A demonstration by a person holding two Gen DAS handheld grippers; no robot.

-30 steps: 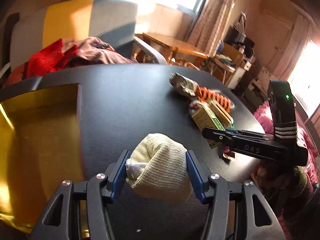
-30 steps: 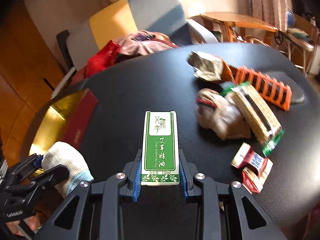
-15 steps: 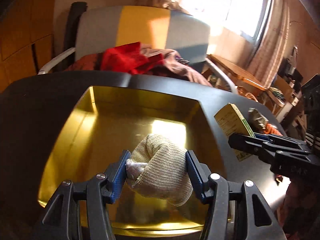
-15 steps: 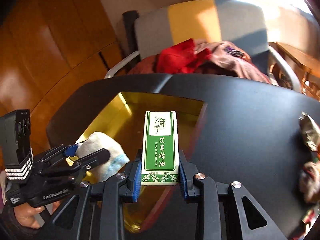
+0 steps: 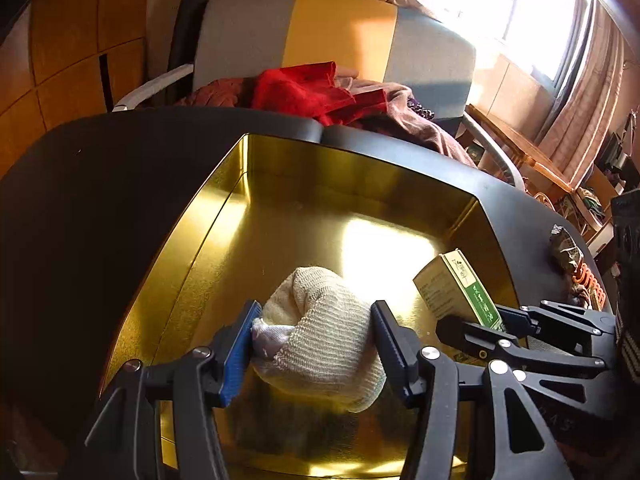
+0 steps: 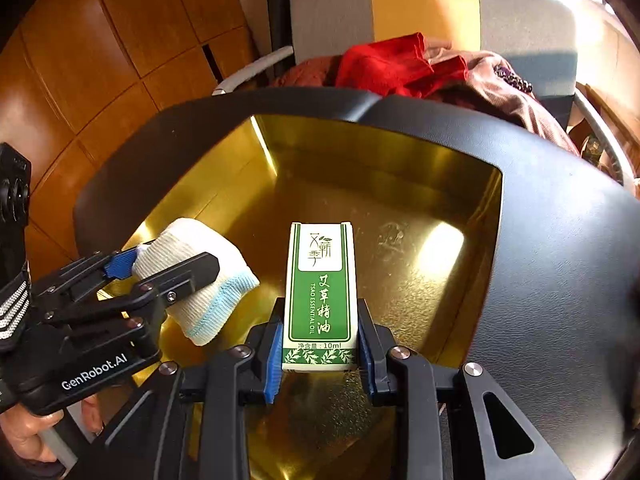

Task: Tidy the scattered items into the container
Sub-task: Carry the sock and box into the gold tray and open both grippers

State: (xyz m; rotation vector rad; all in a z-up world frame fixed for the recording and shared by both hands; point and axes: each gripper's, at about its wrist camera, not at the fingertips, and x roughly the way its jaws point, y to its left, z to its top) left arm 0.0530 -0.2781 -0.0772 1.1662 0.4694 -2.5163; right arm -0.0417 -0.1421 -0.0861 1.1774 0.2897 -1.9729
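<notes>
A gold metal tin sits open on the black table. My left gripper is shut on a rolled cream knitted sock and holds it over the tin's near left part. My right gripper is shut on a green and white essential-oil box and holds it over the tin's near right part. Both grippers hover side by side inside the tin's rim.
The black table surrounds the tin. A crumpled wrapper and an orange ridged item lie at the table's right. A chair with red and brown clothes stands behind the table.
Both grippers swung left from the scattered items to above the tin, carrying the sock and the box. In the last half second they moved further in over the tin and closer together.
</notes>
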